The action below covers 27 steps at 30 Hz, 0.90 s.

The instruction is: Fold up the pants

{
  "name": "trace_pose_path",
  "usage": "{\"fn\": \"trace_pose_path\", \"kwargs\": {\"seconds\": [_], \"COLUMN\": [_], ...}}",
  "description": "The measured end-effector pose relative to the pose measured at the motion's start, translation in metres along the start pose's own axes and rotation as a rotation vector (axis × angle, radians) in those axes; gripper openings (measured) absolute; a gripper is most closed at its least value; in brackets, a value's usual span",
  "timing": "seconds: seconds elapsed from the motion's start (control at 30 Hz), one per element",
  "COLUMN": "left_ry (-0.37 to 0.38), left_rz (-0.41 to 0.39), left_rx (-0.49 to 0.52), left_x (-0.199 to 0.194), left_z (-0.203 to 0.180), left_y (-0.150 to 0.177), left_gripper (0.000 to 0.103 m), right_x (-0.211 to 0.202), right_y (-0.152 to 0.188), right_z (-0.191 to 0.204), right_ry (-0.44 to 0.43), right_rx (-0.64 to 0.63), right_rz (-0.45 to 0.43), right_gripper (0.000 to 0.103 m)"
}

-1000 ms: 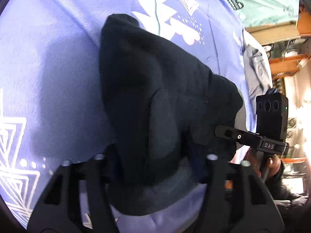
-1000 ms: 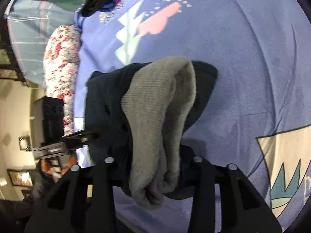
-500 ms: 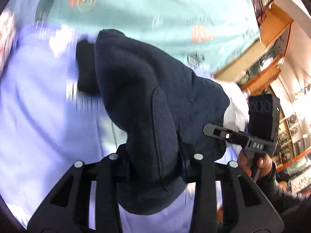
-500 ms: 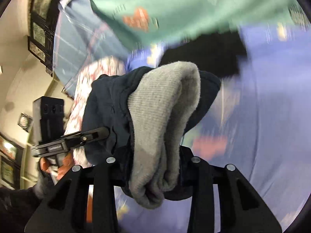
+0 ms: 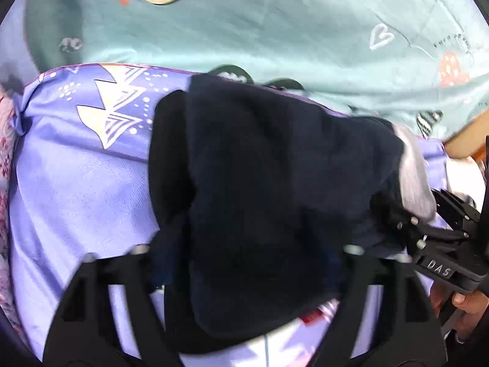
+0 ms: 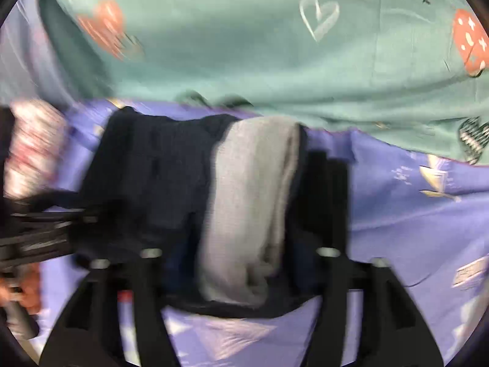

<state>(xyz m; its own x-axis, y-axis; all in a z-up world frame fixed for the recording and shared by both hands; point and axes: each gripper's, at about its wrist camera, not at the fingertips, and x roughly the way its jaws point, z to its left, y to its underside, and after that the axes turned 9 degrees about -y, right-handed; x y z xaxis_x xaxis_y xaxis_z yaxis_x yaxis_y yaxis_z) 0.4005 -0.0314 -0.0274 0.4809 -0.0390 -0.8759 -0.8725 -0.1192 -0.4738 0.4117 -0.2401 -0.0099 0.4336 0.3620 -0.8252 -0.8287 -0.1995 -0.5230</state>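
The dark navy pants (image 5: 275, 189) are bundled and folded, with a grey ribbed waistband (image 6: 250, 208) showing in the right wrist view. My left gripper (image 5: 244, 253) is shut on one end of the bundle. My right gripper (image 6: 238, 257) is shut on the other end, over the grey band. The right gripper's black body also shows at the right edge of the left wrist view (image 5: 443, 244). The pants sit low over the purple patterned sheet (image 5: 76, 189). The fingertips are hidden in cloth.
A teal blanket (image 5: 275, 24) with hearts and smiley prints lies beyond the sheet. A floral pillow (image 6: 33, 146) is at the left in the right wrist view. A wooden edge (image 5: 467, 140) shows at the far right.
Both grippers have carried the pants forward across the bed and tilted. The teal blanket now fills the upper view and the bundle sits lower, near the sheet.
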Motion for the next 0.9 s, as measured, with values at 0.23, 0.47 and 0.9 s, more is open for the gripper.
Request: {"fn": "trace_pose_path", "kwargs": {"seconds": [0.23, 0.47, 0.9], "left_ry": [0.011, -0.105, -0.257], "left_rz": [0.004, -0.109, -0.202], "left_rx": [-0.077, -0.069, -0.027], "left_x": [-0.001, -0.073, -0.174], "left_z": [0.006, 0.002, -0.001], "left_y": [0.000, 0.029, 0.129], "left_gripper": [0.095, 0.098, 0.101], "right_x": [0.006, -0.077, -0.148], "right_y": [0.005, 0.026, 0.115], "right_z": [-0.027, -0.003, 0.084], "right_ry": [-0.026, 0.009, 0.173], "right_rx": [0.075, 0.145, 0.058], "right_rz": [-0.035, -0.193, -0.281], "right_gripper": [0.094, 0.094, 0.094]}}
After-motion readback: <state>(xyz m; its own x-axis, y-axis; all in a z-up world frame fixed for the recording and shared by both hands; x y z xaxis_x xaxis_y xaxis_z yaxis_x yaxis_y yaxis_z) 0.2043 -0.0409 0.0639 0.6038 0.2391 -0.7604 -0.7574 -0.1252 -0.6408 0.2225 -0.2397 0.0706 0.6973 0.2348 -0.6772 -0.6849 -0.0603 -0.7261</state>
